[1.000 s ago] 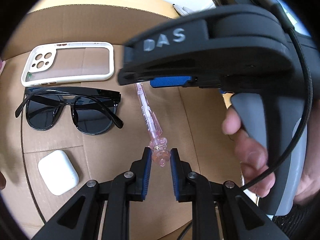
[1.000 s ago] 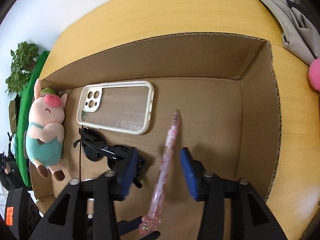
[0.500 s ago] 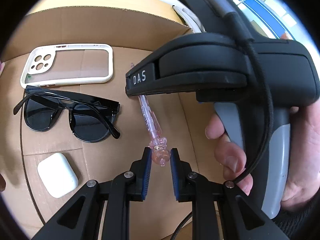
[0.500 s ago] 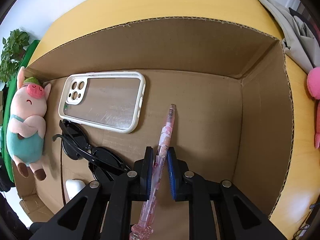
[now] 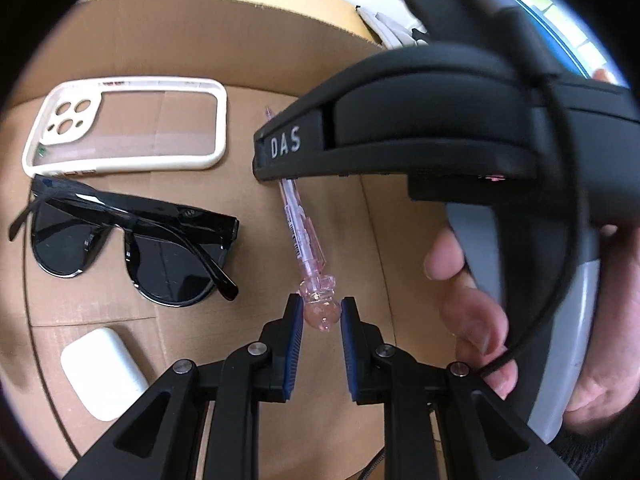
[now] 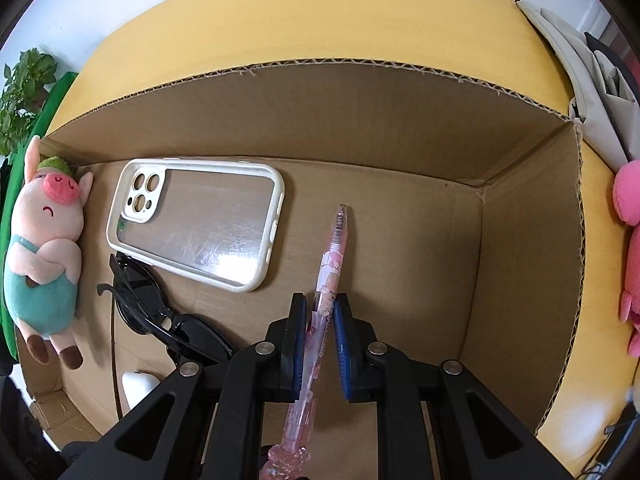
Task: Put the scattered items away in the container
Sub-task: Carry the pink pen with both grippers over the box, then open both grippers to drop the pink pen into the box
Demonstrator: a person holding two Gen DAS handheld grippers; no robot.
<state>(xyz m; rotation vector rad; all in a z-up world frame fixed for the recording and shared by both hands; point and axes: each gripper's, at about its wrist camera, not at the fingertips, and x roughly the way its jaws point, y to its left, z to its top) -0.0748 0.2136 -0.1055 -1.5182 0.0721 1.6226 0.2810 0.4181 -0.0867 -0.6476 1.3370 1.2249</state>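
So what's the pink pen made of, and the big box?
The pink pen looks like clear, glossy plastic: you can see the spring inside near its tip. The box looks like matte brown corrugated cardboard: its cut top edge shows the wavy layer.

The cardboard box is matt brown corrugated paper with a rough torn rim. The pen is glossy translucent pink plastic. The phone case has a smooth cream plastic frame and a clear, scratched, shiny back. The sunglasses are glossy black plastic. The earbud case is smooth white plastic. The pig toy is soft plush cloth. The table looks like smooth yellow wood.
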